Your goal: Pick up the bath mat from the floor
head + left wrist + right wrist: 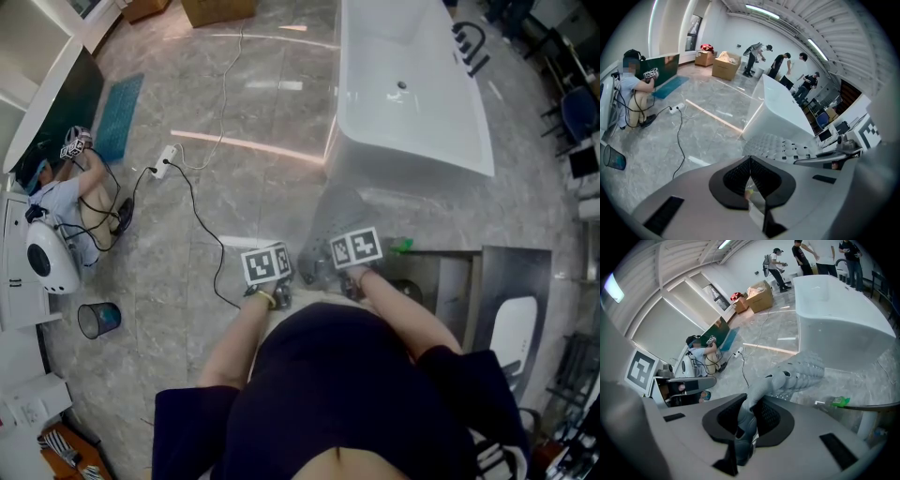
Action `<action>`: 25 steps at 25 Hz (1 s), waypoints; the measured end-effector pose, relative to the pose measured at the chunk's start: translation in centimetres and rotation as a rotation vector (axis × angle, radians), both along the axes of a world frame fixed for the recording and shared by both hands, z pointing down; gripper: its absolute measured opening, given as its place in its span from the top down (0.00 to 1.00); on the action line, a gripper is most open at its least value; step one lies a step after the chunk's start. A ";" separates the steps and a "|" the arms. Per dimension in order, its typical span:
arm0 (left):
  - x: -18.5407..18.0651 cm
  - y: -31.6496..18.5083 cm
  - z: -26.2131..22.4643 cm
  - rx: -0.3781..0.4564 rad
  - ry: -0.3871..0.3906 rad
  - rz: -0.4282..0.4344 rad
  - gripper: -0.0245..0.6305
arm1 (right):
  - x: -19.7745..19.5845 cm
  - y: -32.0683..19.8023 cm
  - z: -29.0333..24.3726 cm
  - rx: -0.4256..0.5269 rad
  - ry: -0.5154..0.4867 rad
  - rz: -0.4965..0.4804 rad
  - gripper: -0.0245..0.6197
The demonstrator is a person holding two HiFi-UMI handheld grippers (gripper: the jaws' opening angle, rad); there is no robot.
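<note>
Forearms reach forward side by side, angled steeply down. Left gripper and right gripper each pinch the translucent grey bubbled rubber bath mat, which hangs before the white bathtub.

One bath mat, two grippers, one bathtub, two cardboard boxes — and one wastebasket.

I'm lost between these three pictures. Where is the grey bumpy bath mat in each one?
Head view: bath mat at centre, just below the white bathtub.
Left gripper view: right of centre, under the bathtub.
Right gripper view: centre, running up to the right.
Shared landmark: the bathtub behind it.
</note>
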State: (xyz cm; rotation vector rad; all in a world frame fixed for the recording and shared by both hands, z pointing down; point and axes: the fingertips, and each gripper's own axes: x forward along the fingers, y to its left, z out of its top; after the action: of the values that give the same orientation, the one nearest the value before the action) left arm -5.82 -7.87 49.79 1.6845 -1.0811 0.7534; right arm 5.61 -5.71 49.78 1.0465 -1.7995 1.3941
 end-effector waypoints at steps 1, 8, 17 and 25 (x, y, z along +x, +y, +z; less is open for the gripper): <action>-0.1 0.1 0.0 -0.002 0.001 -0.005 0.96 | -0.1 0.0 0.0 0.000 -0.001 -0.003 0.88; -0.7 0.7 0.0 -0.013 0.004 -0.026 0.96 | -0.3 0.3 -0.1 0.002 0.009 -0.013 0.88; -1.2 1.3 0.4 -0.021 0.016 -0.043 0.96 | -0.8 0.7 0.0 0.018 0.026 -0.041 0.89; -1.1 1.6 0.3 -0.030 0.017 -0.037 0.96 | -0.7 0.8 -0.4 0.023 0.023 -0.032 0.89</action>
State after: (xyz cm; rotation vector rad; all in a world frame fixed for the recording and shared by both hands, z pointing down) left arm -6.97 -6.32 50.06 1.6385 -1.0815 0.7274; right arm 4.93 -4.91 49.40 1.0372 -1.8114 1.3400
